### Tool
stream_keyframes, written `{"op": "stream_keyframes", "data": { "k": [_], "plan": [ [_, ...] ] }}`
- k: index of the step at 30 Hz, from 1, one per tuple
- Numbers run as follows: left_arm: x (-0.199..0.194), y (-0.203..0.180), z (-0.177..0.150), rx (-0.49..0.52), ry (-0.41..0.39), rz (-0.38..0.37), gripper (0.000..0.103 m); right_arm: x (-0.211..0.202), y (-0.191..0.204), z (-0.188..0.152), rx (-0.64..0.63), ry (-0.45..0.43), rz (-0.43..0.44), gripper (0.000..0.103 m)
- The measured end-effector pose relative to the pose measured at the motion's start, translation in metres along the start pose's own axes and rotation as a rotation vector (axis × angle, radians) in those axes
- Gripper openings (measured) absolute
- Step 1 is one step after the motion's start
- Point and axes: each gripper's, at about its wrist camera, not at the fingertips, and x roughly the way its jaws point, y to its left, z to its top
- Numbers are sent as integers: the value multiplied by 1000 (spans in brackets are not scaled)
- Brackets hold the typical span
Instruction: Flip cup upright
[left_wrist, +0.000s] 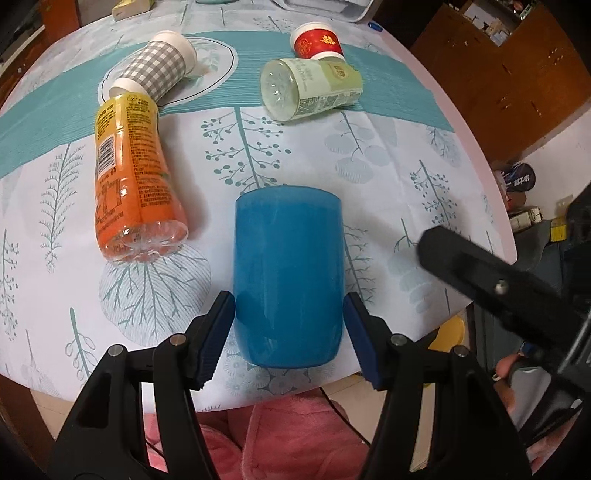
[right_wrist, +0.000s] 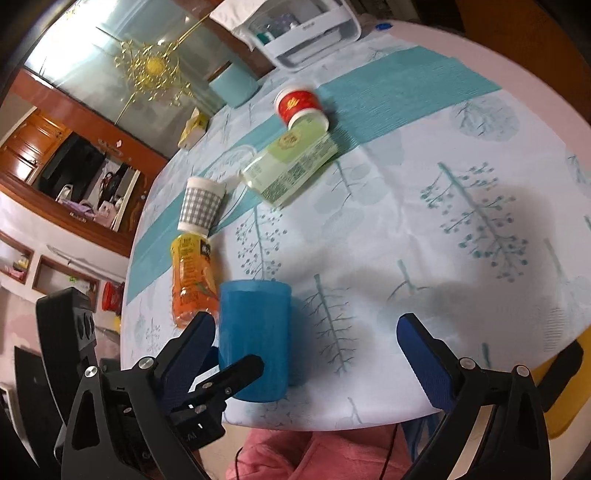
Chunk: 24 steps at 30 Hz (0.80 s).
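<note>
A blue plastic cup (left_wrist: 288, 273) stands on the tablecloth near the table's front edge; its top looks closed, so I cannot tell whether the mouth faces up or down. My left gripper (left_wrist: 290, 332) is around its lower part, blue pads (left_wrist: 218, 332) at each side, touching or nearly so. The cup also shows in the right wrist view (right_wrist: 255, 336). My right gripper (right_wrist: 314, 354) is open and empty, to the right of the cup, its left finger beside it.
An orange juice bottle (left_wrist: 133, 177), a grey checked paper cup (left_wrist: 159, 66), a green-labelled bottle (left_wrist: 310, 88) and a red paper cup (left_wrist: 317, 40) lie farther back. A white storage box (right_wrist: 306, 33) stands at the far edge. The table's edge (left_wrist: 495, 206) curves right.
</note>
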Motion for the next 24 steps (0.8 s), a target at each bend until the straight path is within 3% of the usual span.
{"op": "stream_keyframes", "data": {
  "k": [6,14,19,24],
  "plan": [
    [-1,4,-6,-28,10,-13,59,14,-4,-1,18,21,-10,100],
    [2,22,-9,-232,29,-68,59,22,-9,-3,4,55,6,100],
    [5,31,-13,-266,50,-115,61,31,-10,-3,16,85,24,93],
    [-8,28,-15,-195,45,-70,62,41,-8,-3,38,113,35,88]
  ]
}}
